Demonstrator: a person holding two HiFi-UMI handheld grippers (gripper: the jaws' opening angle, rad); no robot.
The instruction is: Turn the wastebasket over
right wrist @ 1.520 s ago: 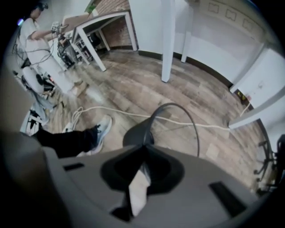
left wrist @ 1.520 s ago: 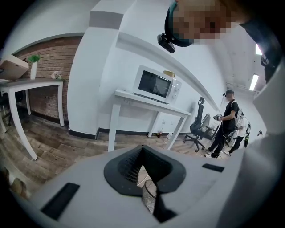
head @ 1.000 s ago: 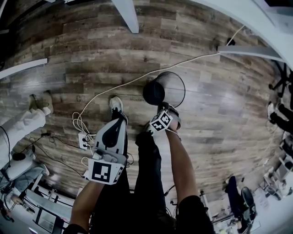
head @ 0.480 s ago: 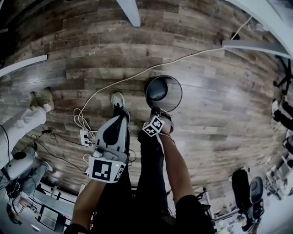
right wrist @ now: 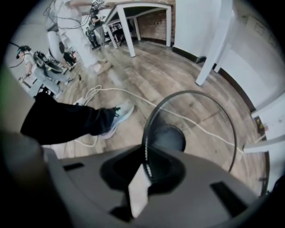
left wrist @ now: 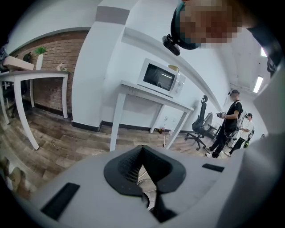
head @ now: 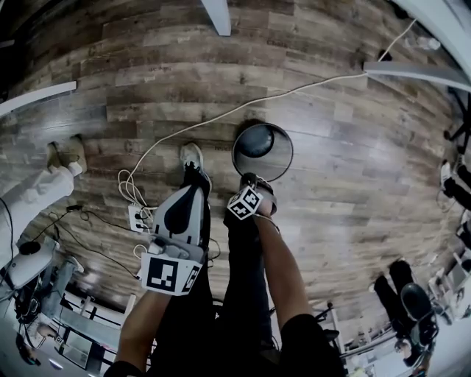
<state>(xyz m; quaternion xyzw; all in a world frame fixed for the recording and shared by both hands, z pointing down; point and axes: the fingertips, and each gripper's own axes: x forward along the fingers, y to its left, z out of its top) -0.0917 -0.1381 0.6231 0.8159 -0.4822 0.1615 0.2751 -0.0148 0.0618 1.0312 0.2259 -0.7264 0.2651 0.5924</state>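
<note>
A black wire-mesh wastebasket (head: pixel 259 142) stands upright on the wood floor, its mouth facing up and its dark bottom visible inside. My right gripper (head: pixel 252 181) points steeply down at its near rim. In the right gripper view the thin rim (right wrist: pixel 144 156) runs between the pads of the right gripper (right wrist: pixel 145 164). Those jaws have just been opening a little, and the rim is still caught between them. My left gripper (head: pixel 193 188) hovers to the left, over the person's leg and away from the basket. Its jaws (left wrist: pixel 142 149) meet at the tips with nothing in them.
A white cable (head: pixel 221 114) crosses the floor to a power strip (head: pixel 136 219) at the left. The person's shoe (head: pixel 193 157) is beside the basket. Another person's legs (head: pixel 37 195) stand far left. White table legs (head: pixel 218 16) are beyond, and a microwave (left wrist: pixel 161 79) sits on a white table.
The wastebasket has gone from tilted on its side to standing upright with its mouth up. My right gripper came down and slightly left with the rim. The left gripper hardly moved.
</note>
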